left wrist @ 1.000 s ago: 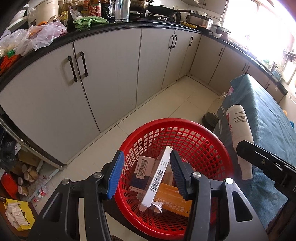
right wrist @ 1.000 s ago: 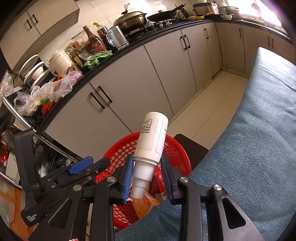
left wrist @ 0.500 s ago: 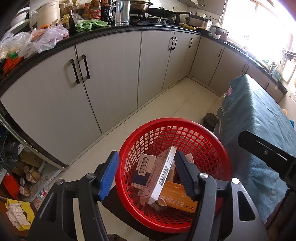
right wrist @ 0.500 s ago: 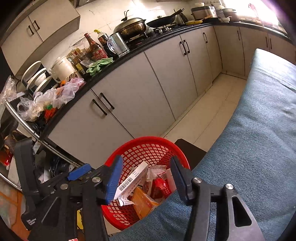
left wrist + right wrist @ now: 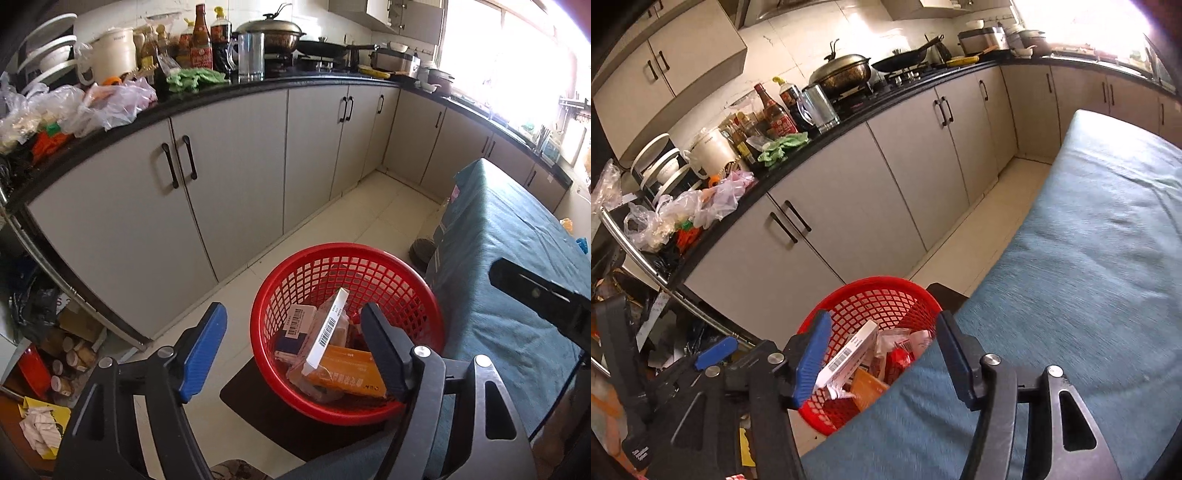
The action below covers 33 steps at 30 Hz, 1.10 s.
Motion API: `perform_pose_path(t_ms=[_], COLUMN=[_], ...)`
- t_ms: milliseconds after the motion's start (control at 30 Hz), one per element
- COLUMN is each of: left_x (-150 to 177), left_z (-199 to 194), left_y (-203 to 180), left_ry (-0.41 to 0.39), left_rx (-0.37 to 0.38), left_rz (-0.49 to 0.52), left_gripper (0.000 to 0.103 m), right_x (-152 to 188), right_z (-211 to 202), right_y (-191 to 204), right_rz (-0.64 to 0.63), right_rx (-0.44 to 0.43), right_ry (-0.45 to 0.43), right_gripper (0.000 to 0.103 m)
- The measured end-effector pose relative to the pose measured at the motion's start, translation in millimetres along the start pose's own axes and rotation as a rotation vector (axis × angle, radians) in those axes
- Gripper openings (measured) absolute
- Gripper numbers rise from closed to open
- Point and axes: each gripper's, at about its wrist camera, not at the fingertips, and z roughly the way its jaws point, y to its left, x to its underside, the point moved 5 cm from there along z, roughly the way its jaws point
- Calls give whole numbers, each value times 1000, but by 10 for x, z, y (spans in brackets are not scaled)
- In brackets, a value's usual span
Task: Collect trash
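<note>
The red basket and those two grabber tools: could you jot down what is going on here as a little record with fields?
Place: kitchen, grey cabinets
Red basket: on a dark mat on the floor, beside the blue-covered table
Inside: long white barcoded box, orange box, small white-and-blue box, wrappers
Left gripper: opening, holds nothing
Right gripper: opening, holds nothing

The near side of the round red plastic mesh basket (image 5: 846, 413) is cut off in the right wrist view by the teal cloth-covered bench (image 5: 1089, 258). A flat orange cardboard box (image 5: 347, 373) lies partly under a long white barcoded carton (image 5: 327, 334) (its print too small to read). Beyond the window (image 5: 517, 55) everything is washed out by glare, and the cloth's near part is blurred.
</note>
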Motion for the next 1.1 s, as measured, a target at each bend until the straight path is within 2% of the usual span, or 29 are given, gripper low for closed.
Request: perform_pose_path(t_ms=[167, 267, 433, 567, 767, 900, 1100], left_x=[39, 47, 51, 79, 164, 222, 454], left_z=[-231, -413, -817, -1207, -1692, -1913, -2103], left_y=[-20, -27, -11, -2, -29, -66, -206], left_ry=[-52, -109, -248, -378, -515, -564, -637], left_rx=[-13, -24, -55, -117, -181, -232, -220], left_rz=[-6, -21, -70, -83, -107, -92, -39], left_gripper=[83, 88, 99, 103, 103, 103, 103], right_x=[127, 220, 367, 490, 700, 834, 1015], right_z=[-309, -492, -786, -1023, -1334, -1520, -1744], right_y=[-9, -45, -99, -111, -70, -42, 47], right_rz=[-6, -1, 12, 9, -21, -42, -106], right_rx=[26, 42, 70, 100, 148, 175, 234], right_ry=[-24, -41, -72, -106, -157, -190, -250], right_gripper=[67, 71, 75, 78, 81, 82, 85])
